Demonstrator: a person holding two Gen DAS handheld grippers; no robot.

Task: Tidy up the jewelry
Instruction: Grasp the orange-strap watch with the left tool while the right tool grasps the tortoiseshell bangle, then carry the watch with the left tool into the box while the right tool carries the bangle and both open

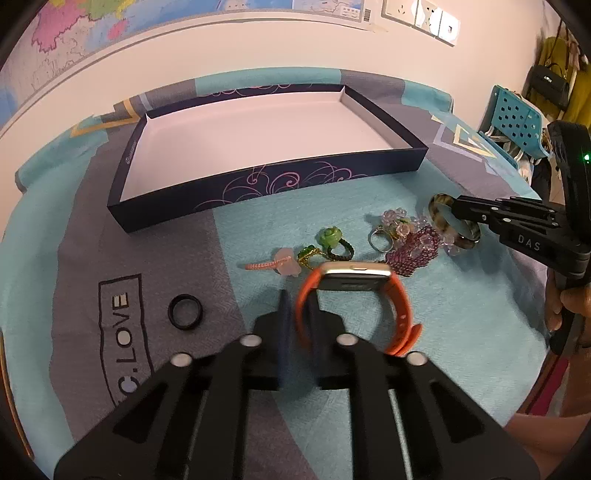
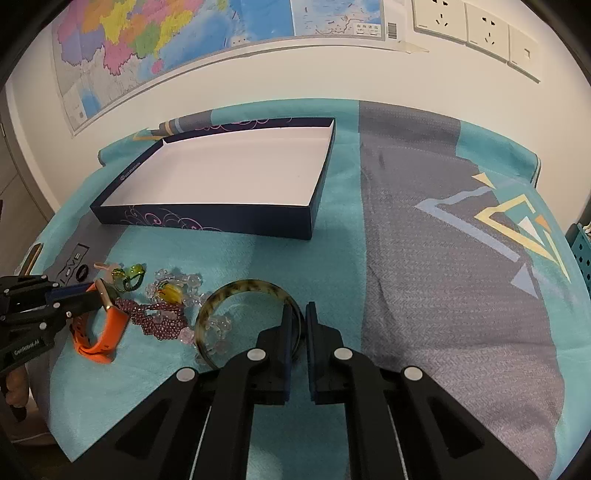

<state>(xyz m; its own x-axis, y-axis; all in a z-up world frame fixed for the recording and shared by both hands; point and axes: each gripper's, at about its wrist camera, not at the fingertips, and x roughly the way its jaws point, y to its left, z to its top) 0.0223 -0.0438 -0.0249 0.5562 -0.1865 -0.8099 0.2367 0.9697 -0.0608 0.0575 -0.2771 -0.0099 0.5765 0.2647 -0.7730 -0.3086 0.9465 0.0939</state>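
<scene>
Surroundings: a shallow navy box (image 1: 266,177) with a white floor lies on the teal-and-grey cloth (image 1: 461,314), beyond the jewelry; a map (image 2: 155,40) and wall sockets (image 2: 465,22) hang on the wall behind.
Loose pieces: black ring (image 1: 185,310), pink charm (image 1: 286,263), green flower ring (image 1: 330,239), clear-bead ring (image 1: 391,229) and purple bead bracelet (image 1: 415,250) lie in a row between the two grippers and the box.
Left gripper (image 1: 299,306): fingers pressed onto the orange strap of the watch (image 1: 354,275), near the case.
Watch: stands on edge on the cloth, gold case side-on, strap loop trailing toward the camera and to the right.
Right gripper (image 2: 299,317): fingers closed on the near rim of the tortoiseshell bangle (image 2: 240,291).
Bangle: lies roughly flat, overlapping clear beads just beside the purple bracelet.
View difference: the left wrist view shows a teal perforated chair (image 1: 517,118); the right wrist view shows the grey half of the cloth with a triangle pattern (image 2: 524,229).
</scene>
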